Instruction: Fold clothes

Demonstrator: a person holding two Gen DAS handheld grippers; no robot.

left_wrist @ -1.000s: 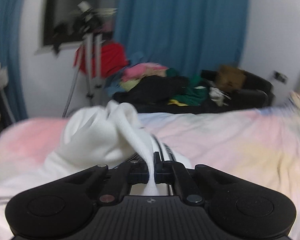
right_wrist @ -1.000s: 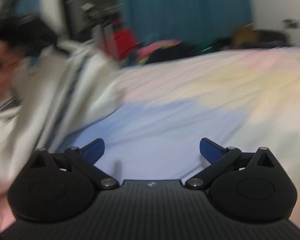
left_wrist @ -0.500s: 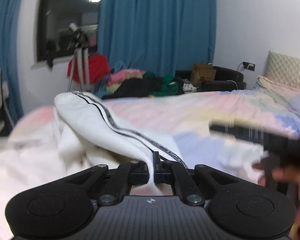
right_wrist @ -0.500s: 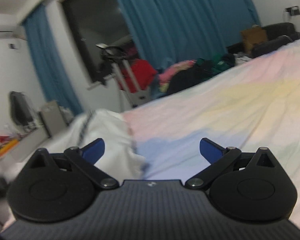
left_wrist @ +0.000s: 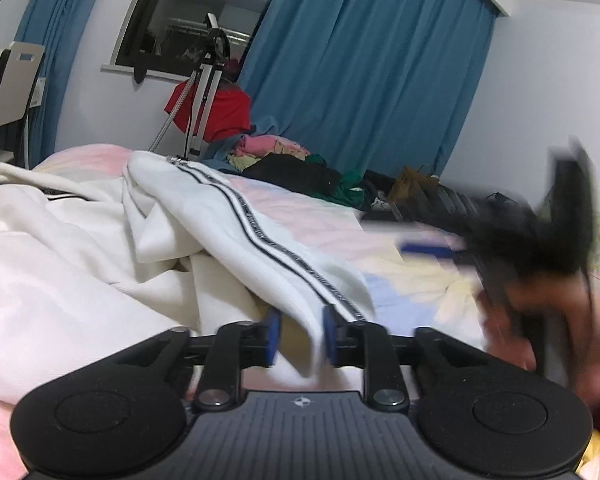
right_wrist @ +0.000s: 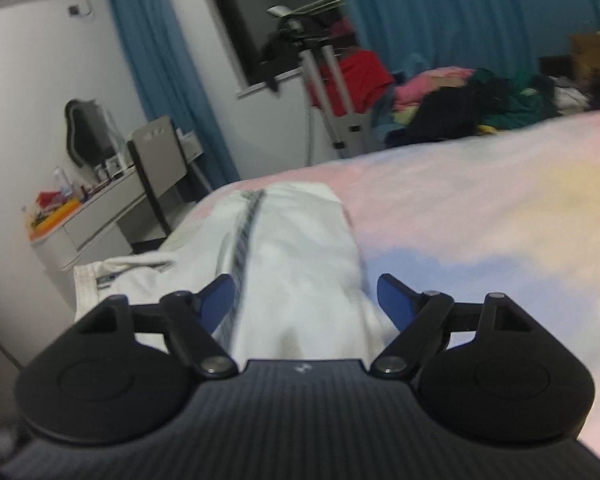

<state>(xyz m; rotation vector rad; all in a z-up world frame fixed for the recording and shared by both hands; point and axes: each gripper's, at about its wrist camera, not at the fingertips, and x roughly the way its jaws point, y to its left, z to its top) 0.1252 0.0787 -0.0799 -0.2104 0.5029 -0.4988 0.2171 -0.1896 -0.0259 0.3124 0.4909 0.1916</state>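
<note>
White trousers: one white garment with a black-and-white side stripe, lying along the left edge of the bed. The bulk is crumpled toward the left; one striped leg runs from the far left corner back toward my two tools. It is not yet flat, so I judge the fold has hardly begun.

Left gripper: my jaws here have just been opening and stand at a narrow gap. The hem of the striped leg hangs between the blue pads, touching the right one loosely, with nothing pressing on it. I read this as a release: the leg has been laid where I want it on the bed, so there is no reason to keep pinching.

Striped leg, as laid: it lies in a ridge, stripe on top and slightly tilted, over the rumpled cloth beside it. The folds under it will need smoothing, in my judgement.

Right gripper: my jaws here have just been closing from wide and are fairly wide apart. The near end of the same leg sits between the pads, which do not yet press it. I take it that I am lining up to catch this end. In the left wrist view this tool and the hand carrying it are a dark blur at the right.

Bed: pastel sheet, bare toward its right side, which leaves room to spread the trousers out.

Risk: closing on too thick a bunch would drag the whole leg instead of one layer.
</note>
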